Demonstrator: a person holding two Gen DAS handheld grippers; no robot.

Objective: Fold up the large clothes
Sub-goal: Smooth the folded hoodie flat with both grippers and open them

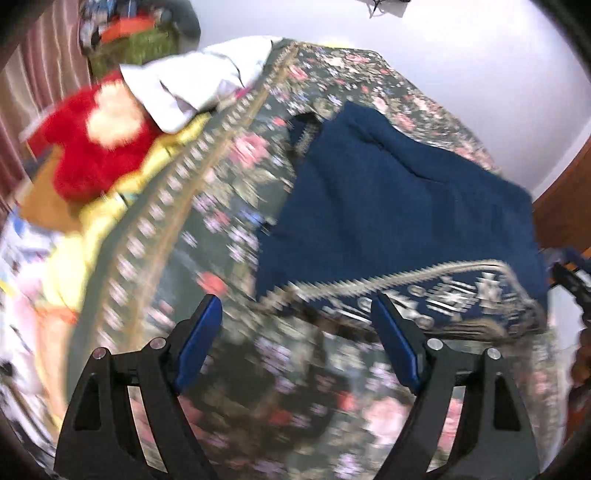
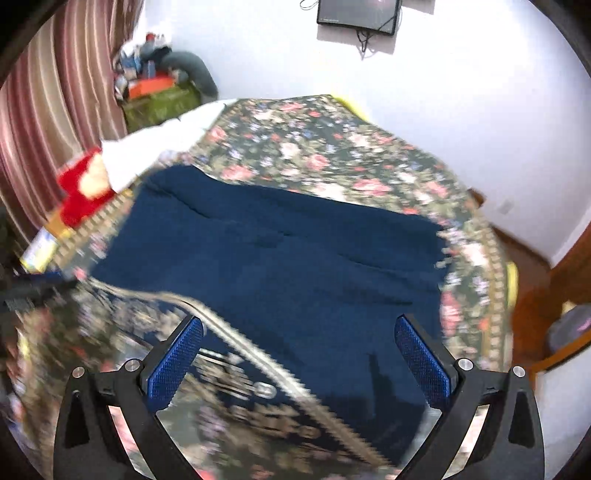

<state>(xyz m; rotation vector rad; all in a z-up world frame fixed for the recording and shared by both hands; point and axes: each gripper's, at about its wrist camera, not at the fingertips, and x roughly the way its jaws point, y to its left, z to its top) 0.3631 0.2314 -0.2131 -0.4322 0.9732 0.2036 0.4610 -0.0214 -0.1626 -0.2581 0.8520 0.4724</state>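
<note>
My left gripper has its fingers spread wide with nothing between them; they hang over the floral bedspread, just short of the garment's embroidered hem. My right gripper is likewise released, fingers at full spread, directly above the navy garment and clear of the cloth.

The navy garment lies flat on the bed, its gold-patterned border nearest me and its plain body running away toward the wall. I judge this layout deliberate: a spread, smoothed piece gives both grippers clean edges to pinch for a fold. Both grippers released above it suggests a fold step is complete or a new grasp is being set up; I cannot tell which.

View differences:
- The left wrist view shows the garment's left edge and its dark collar area, plus a red plush item and white cloth at the bed's far-left side. The right gripper appears at its right margin, blurred.
- The right wrist view shows the garment's full width, its right edge against the bedspread, and a wall-mounted screen.

Both views are motion-blurred near the hem; stitching detail is unreadable.
</note>
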